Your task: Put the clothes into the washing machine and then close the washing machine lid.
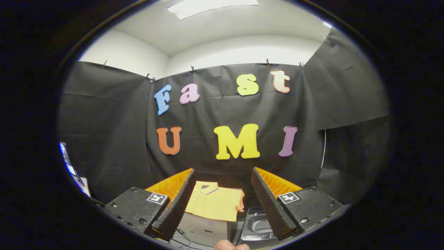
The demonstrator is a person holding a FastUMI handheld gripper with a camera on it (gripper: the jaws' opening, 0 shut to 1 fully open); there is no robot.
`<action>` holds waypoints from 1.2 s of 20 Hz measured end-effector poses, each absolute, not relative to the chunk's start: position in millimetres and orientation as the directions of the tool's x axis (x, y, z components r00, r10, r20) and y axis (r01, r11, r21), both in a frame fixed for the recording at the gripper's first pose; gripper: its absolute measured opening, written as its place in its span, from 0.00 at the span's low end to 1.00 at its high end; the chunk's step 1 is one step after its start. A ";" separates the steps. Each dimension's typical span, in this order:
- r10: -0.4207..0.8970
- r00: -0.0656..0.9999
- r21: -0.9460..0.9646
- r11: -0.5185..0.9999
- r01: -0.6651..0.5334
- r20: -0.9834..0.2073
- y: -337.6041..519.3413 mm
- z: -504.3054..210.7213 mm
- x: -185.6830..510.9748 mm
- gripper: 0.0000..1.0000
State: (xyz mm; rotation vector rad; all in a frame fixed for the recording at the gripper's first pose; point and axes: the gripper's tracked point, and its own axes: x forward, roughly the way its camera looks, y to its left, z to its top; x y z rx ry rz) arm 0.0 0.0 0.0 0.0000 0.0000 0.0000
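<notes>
Gripper (222, 201) fingers wide apart, holding nothing. Just ahead between them, folded yellow-orange polo shirt (215, 203) lies flat on pale grey box (204, 231); small grey washing machine (258, 227) right of it, lid apparently up. We judge: descend squarely, pinch shirt's near edge, gather both layers before lifting.

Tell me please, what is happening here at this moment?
A person holds a two-finger gripper with its black ribbed fingers spread open and holding nothing. Beyond the fingers, a folded yellow polo shirt lies flat on a grey box-like stand. Beside the stand is a small grey washing machine, seemingly with its lid open. The shirt is not yet picked up.
</notes>
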 end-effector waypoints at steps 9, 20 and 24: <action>-0.031 1.000 0.004 1.000 0.031 -0.006 -5.7 -3.2 19.7 1.00; -0.062 0.991 0.059 0.996 0.069 -0.120 61.4 -32.3 34.9 1.00; -0.093 0.981 0.066 0.992 0.106 -0.169 84.9 -41.6 49.5 1.00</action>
